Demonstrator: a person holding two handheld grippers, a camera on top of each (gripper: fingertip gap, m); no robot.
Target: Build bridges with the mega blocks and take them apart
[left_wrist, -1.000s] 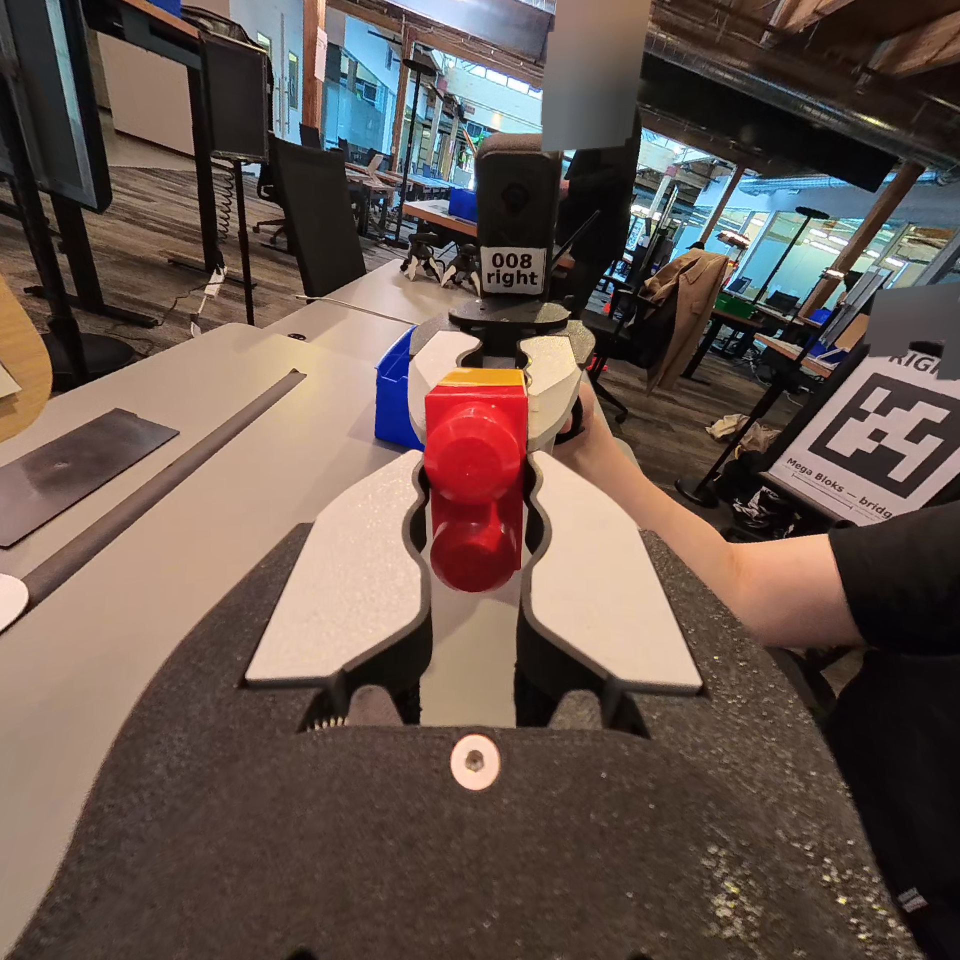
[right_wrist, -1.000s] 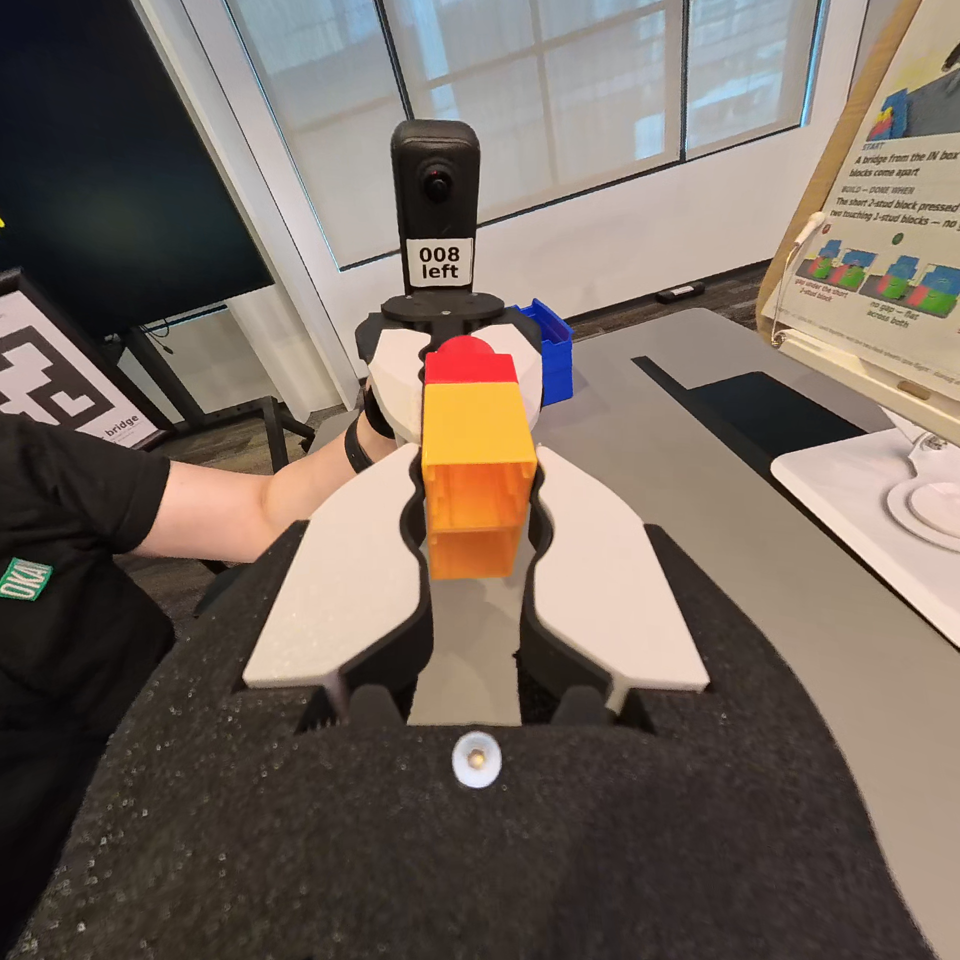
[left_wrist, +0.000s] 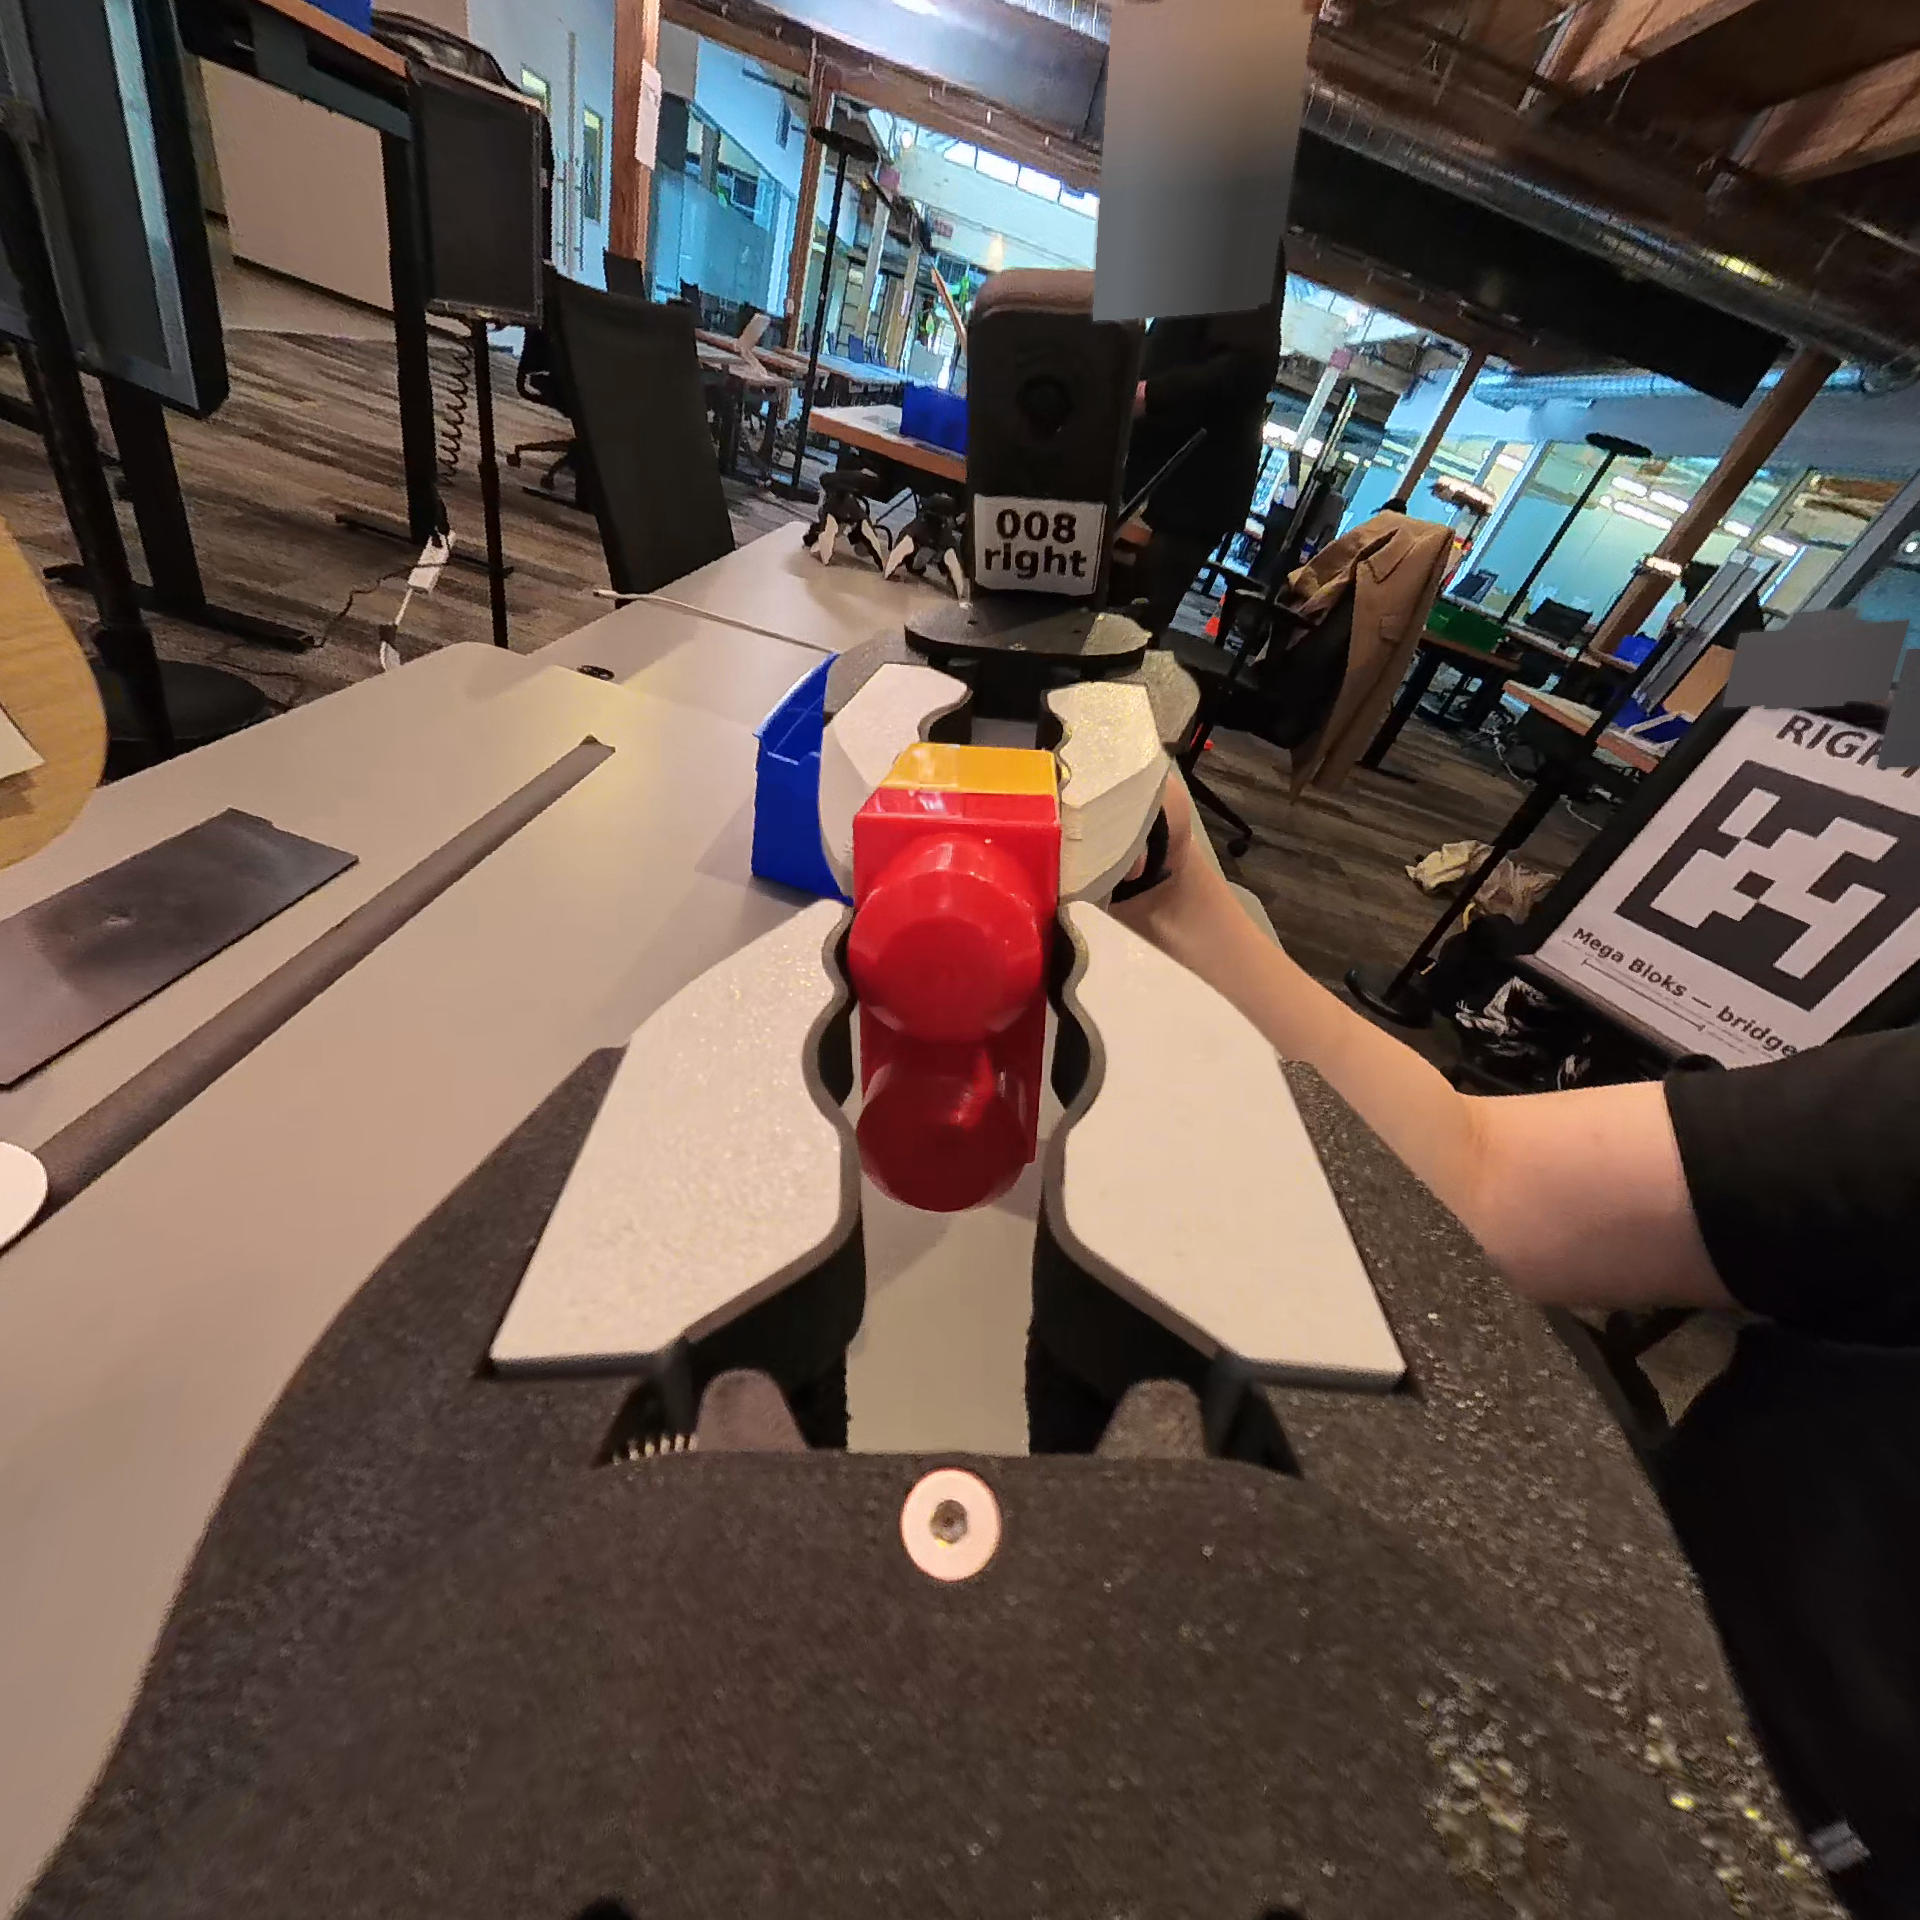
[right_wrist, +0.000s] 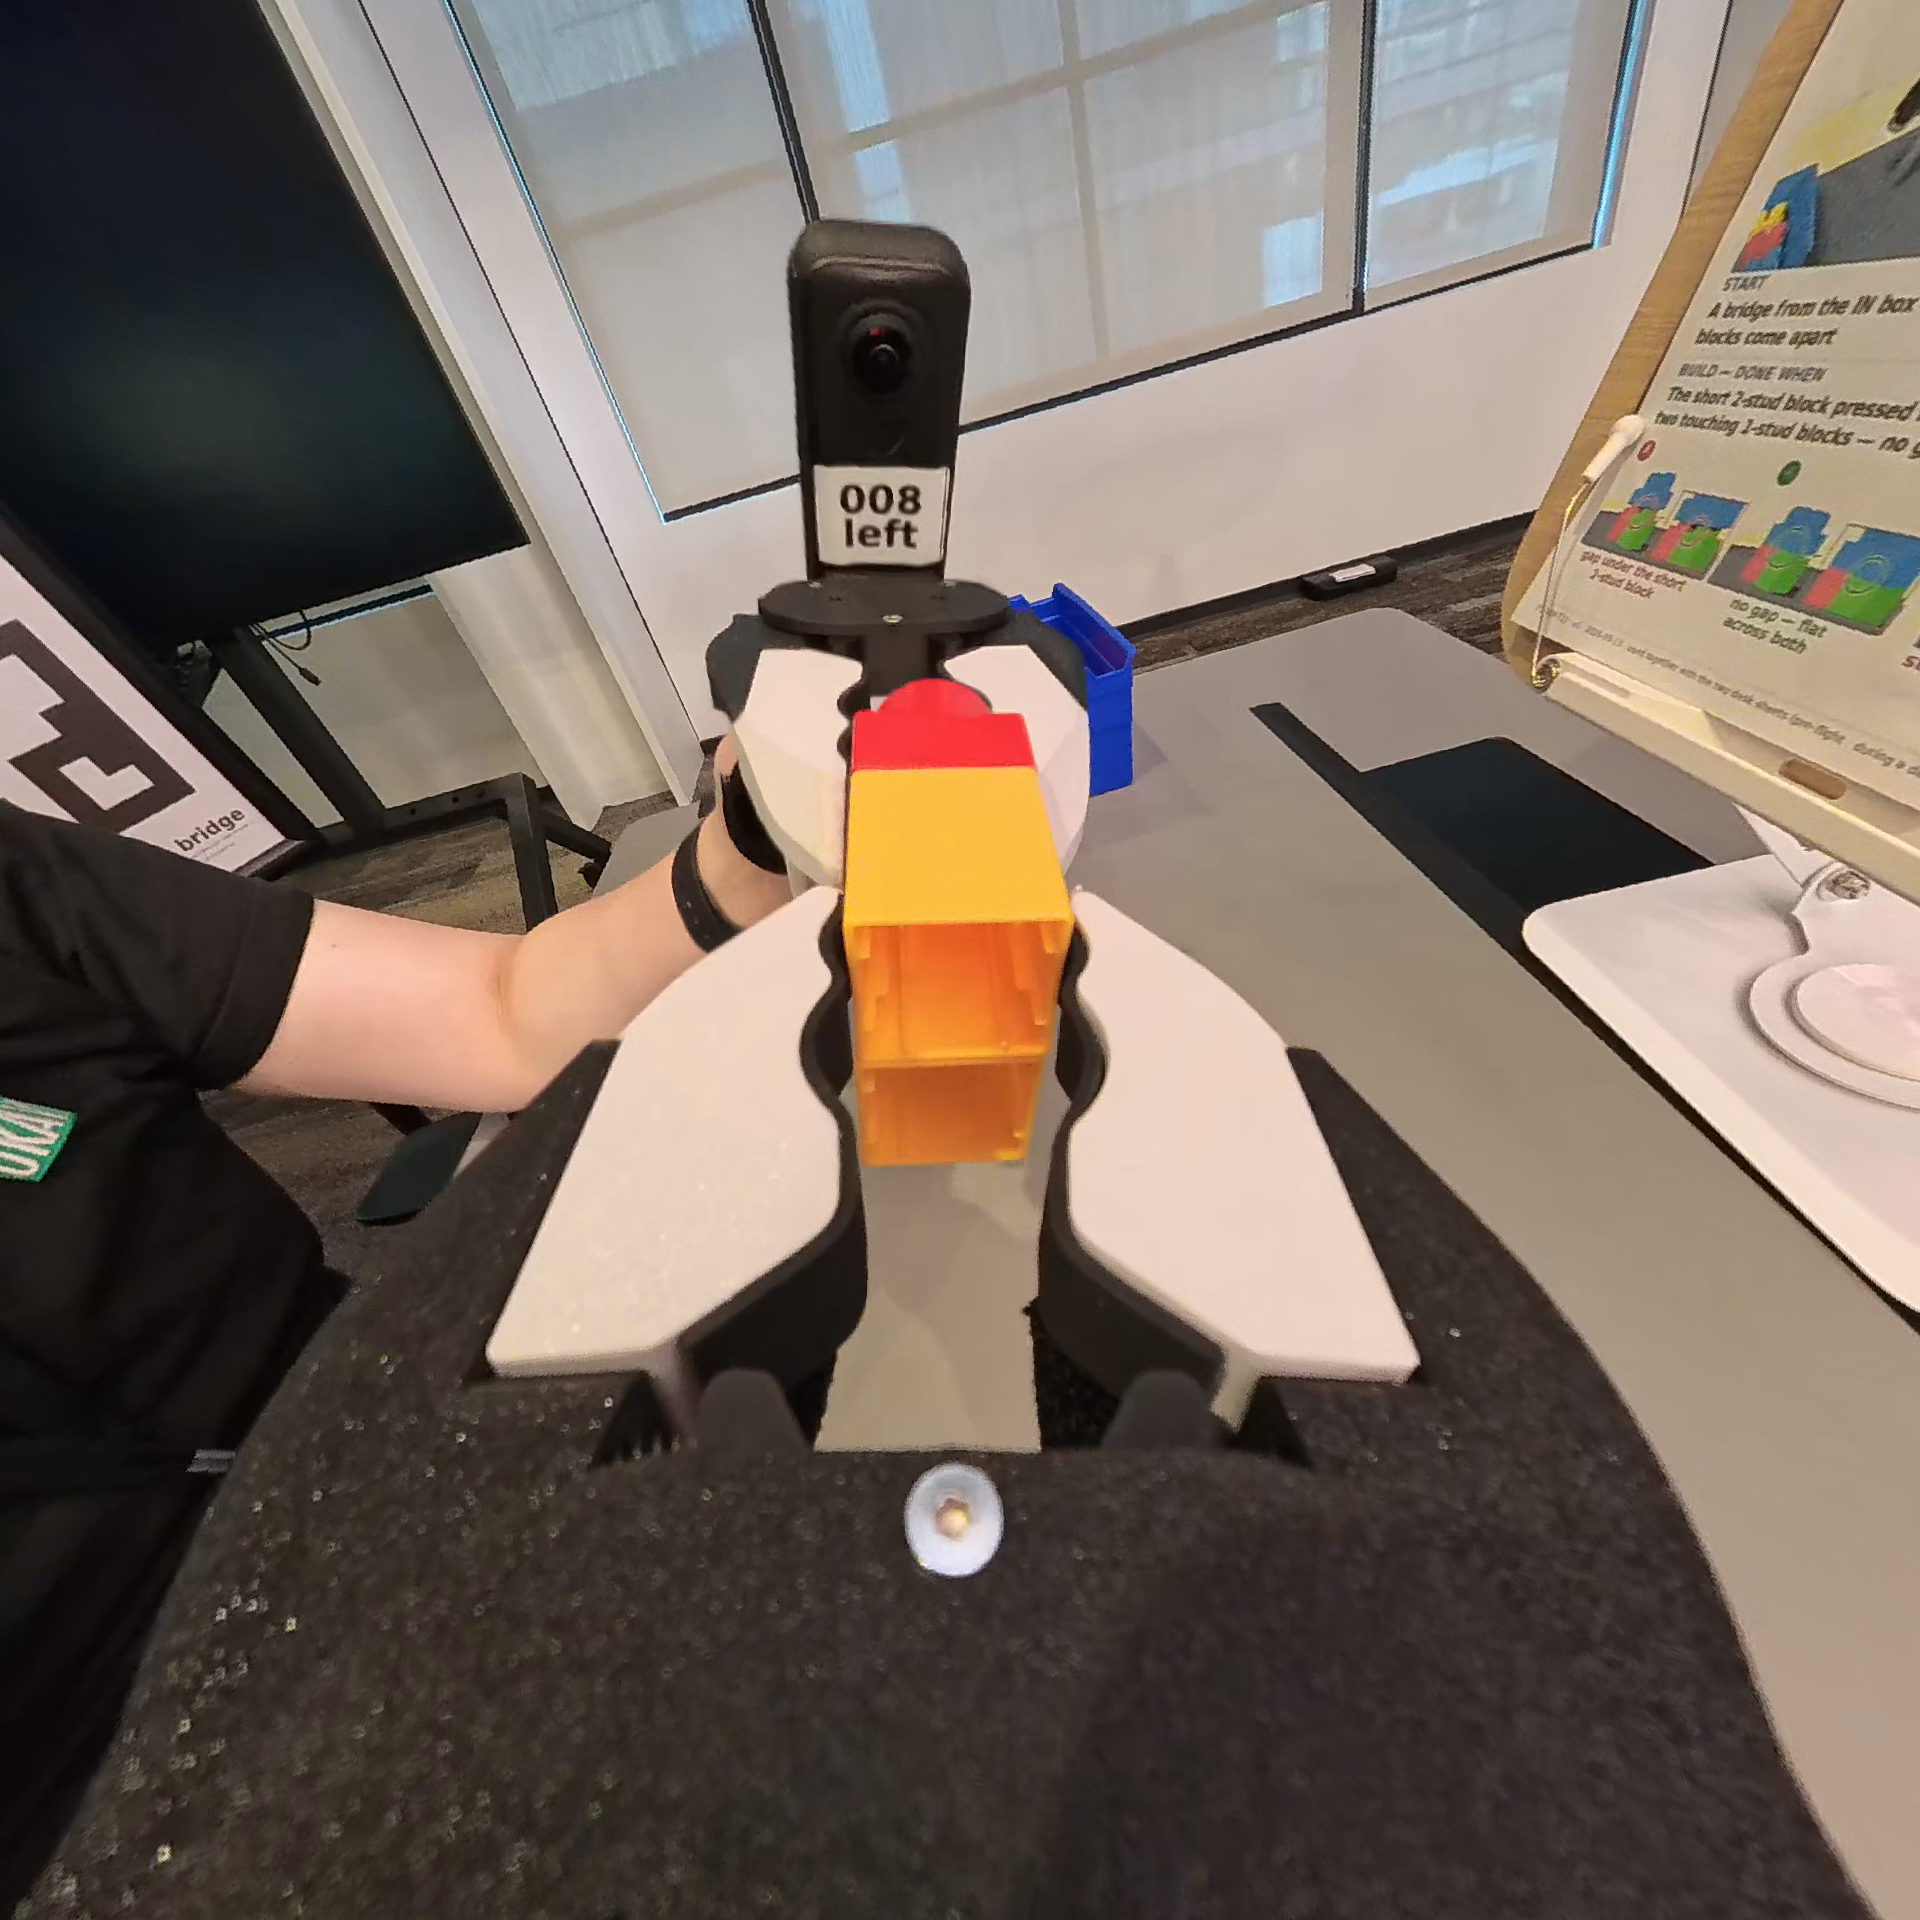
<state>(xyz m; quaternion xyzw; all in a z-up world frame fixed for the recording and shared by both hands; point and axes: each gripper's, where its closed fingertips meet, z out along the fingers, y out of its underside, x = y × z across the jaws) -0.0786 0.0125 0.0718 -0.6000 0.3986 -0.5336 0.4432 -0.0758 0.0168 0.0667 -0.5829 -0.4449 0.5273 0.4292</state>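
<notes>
Setting: open office, grey table [left_wrist: 312, 790] below; both grippers held up in the air above it, facing each other.
Red block: two-stud red block [left_wrist: 951, 997], studs toward the left wrist camera, mated to the yellow block [right_wrist: 951, 935], whose hollow underside faces the right wrist camera.
Left gripper: left gripper [left_wrist: 948, 1039] clamped on the red block's sides.
Right gripper: right gripper [right_wrist: 951, 997] clamped on the yellow block's sides.
Joint: seam looks tight in both views; no gap seen.
Surroundings: blue bin [left_wrist: 790, 800] on the table behind the blocks; instruction board [right_wrist: 1766, 436] on a stand at the right; marker sign [left_wrist: 1766, 883] beyond the person's forearm [left_wrist: 1351, 1122].
Progress: judged mid-step on one pair only; whether being pressed together or pulled apart cannot be told. No finished bridge in view, so most of the task appears to be left.
</notes>
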